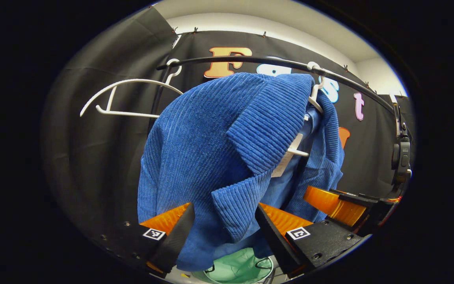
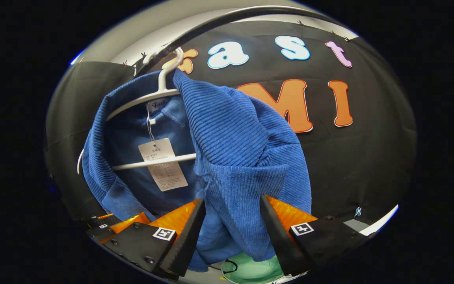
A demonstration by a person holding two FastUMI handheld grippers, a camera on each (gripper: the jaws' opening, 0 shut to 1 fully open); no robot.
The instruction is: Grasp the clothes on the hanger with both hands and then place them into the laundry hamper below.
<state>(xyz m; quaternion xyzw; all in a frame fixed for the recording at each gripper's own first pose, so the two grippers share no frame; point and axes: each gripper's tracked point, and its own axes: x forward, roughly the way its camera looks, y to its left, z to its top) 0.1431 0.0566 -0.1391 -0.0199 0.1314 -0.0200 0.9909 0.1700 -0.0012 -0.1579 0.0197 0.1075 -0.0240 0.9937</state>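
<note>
A blue corduroy jacket (image 1: 195, 150) hangs on a white hanger (image 1: 314, 98) from a black rail (image 1: 250, 60). In the left gripper view, my left gripper (image 1: 225, 232) is open, one finger on each side of the jacket's left lapel, the cloth loose between them. My right gripper (image 1: 329, 205) shows beyond it at the right front panel. In the right gripper view, the jacket (image 2: 242, 150) hangs on the hanger (image 2: 160, 92) with a paper tag (image 2: 164, 163) inside. My right gripper (image 2: 233, 236) is open around the other lapel. A green laundry hamper (image 1: 239, 268) (image 2: 250, 271) sits below.
An empty white hanger (image 1: 128, 83) hangs on the rail to the left of the jacket. A black device (image 1: 402, 157) is fixed to the rack's post at the far right. Black cloth walls close in behind and to the sides.
</note>
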